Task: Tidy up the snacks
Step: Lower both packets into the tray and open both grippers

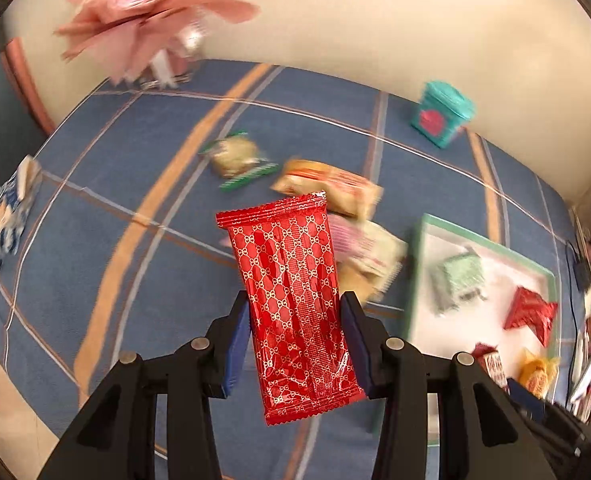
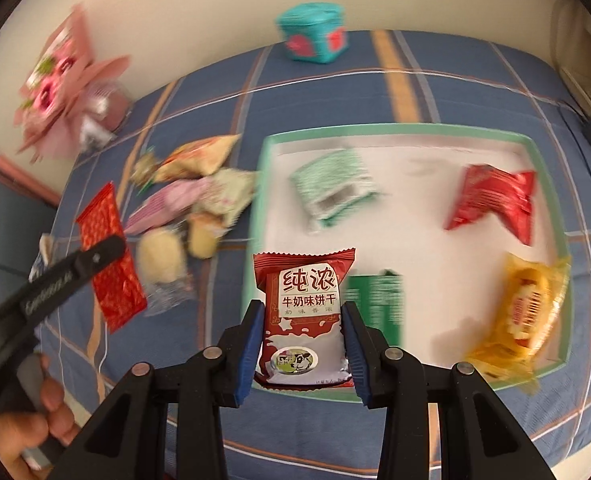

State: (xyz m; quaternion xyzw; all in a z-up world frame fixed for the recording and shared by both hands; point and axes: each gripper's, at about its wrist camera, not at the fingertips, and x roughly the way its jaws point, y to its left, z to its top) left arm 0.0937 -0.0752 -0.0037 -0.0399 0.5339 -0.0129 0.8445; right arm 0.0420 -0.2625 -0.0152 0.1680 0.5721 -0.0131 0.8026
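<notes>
1. Currently my left gripper [image 1: 293, 344] pinches a red patterned packet [image 1: 291, 300], long axis pointing away from me, above the blue plaid bench [image 1: 95, 200].
2. My right gripper [image 2: 303, 344] clamps a red milk-biscuit packet [image 2: 303, 320], upright, over the near rim of the green-edged tray [image 2: 415, 130].
3. Tray contents: green striped packet [image 2: 333, 186], red packet [image 2: 491, 200], yellow packet [image 2: 523, 312].

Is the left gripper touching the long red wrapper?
Touching. In the left wrist view the left gripper has both blue pads pressed against the sides of the long red wrapper, which hangs lifted above the blue cloth.
</notes>
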